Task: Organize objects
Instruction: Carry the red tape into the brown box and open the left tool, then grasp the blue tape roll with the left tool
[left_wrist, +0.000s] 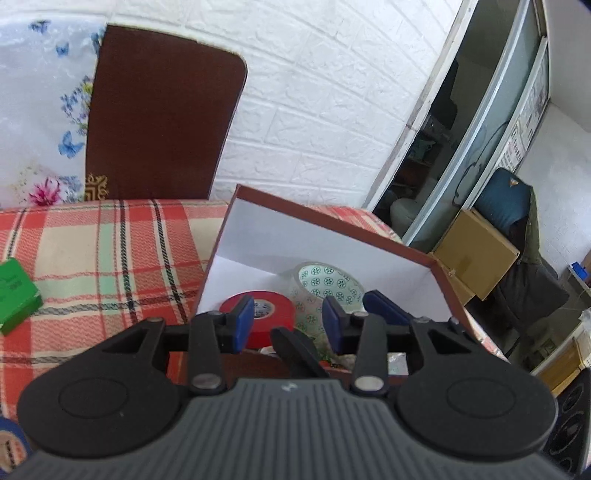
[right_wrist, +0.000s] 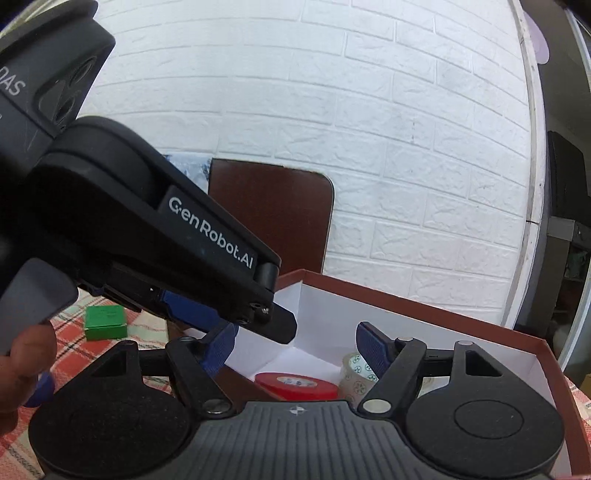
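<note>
behind the plaid tablecloth, brown chair against white brick wall

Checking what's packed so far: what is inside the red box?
Inside the red box: a red tape roll and a clear patterned tape roll. The left gripper covers the near floor.

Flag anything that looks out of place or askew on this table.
The green box lies alone on the plaid cloth, outside the open box that already holds the red tape and clear tape. Nothing looks spilled or damaged.
</note>
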